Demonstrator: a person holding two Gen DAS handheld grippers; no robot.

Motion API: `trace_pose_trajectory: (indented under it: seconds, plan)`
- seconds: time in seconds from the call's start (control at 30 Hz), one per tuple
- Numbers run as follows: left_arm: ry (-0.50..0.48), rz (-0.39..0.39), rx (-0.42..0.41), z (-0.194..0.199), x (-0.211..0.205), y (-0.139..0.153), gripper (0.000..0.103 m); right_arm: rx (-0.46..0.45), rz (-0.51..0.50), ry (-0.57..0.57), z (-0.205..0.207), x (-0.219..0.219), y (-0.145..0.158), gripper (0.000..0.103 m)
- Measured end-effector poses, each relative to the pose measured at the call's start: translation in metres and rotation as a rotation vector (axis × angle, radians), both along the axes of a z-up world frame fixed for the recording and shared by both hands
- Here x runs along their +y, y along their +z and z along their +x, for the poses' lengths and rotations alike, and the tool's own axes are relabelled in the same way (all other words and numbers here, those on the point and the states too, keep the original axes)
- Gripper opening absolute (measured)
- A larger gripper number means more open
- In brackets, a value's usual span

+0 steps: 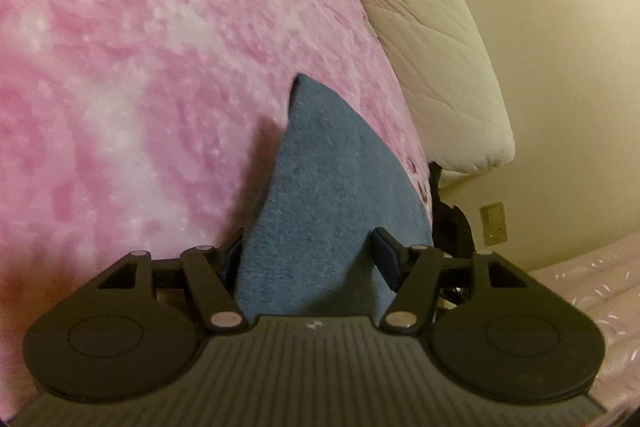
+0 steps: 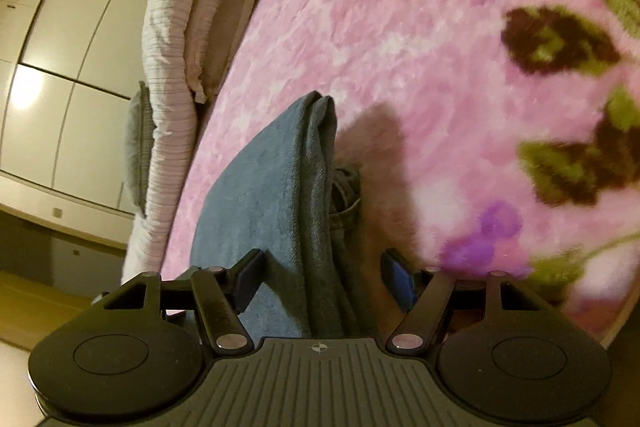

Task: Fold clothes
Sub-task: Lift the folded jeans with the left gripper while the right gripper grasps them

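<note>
A blue-grey folded garment (image 1: 320, 195) lies on the pink blanket (image 1: 140, 67). In the left wrist view it runs between the fingers of my left gripper (image 1: 308, 255), whose jaws stand wide apart around it. In the right wrist view the same garment (image 2: 272, 195) shows stacked folded layers and a denim-like edge, and it passes between the fingers of my right gripper (image 2: 324, 275), also wide apart. Neither gripper pinches the cloth. The near end of the garment is hidden under both gripper bodies.
The pink floral blanket (image 2: 420, 47) covers the bed. A cream quilted headboard or mattress (image 1: 432, 39) stands beside it. Striped pillows (image 2: 176, 39) lie along the bed's edge, with white wardrobe doors (image 2: 60, 67) beyond. A wall socket (image 1: 494, 223) is on the cream wall.
</note>
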State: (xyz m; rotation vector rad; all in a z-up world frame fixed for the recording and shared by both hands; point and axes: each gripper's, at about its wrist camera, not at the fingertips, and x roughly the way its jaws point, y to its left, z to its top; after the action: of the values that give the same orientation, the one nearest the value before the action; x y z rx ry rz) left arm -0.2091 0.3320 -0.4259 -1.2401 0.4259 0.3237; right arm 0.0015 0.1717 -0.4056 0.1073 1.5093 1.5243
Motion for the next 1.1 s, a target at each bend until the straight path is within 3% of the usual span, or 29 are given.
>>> trace_pose_trajectory:
  seconds: [0.23,0.3,0.4,0.67,0.8,0.97,1.1]
  plan:
    - [-0.010,0.067,0.034,0.020,-0.008,0.002,0.053,0.053,0.057,0.045,-0.018,0.013,-0.013,0.054]
    - [-0.003,0.089,0.037,0.020,-0.013,0.004,0.049,0.090,0.068,0.030,-0.021,0.013,-0.018,0.040]
    - [0.008,0.120,0.032,0.013,-0.020,0.010,0.040,0.155,0.084,-0.002,-0.021,0.008,-0.022,0.030]
    - [0.123,0.169,-0.036,-0.077,-0.040,0.051,0.035,0.236,0.145,0.050,-0.057,0.012,0.013,0.026]
    - [0.237,0.215,-0.029,-0.162,-0.046,0.074,0.035,0.273,0.171,0.156,-0.114,0.048,0.030,0.026]
    - [0.422,0.185,0.033,-0.251,-0.094,0.143,0.035,0.354,0.163,0.266,-0.199,0.105,0.050,0.026]
    - [0.570,0.159,0.084,-0.322,-0.133,0.199,0.035,0.420,0.088,0.384,-0.256,0.141,0.087,0.026]
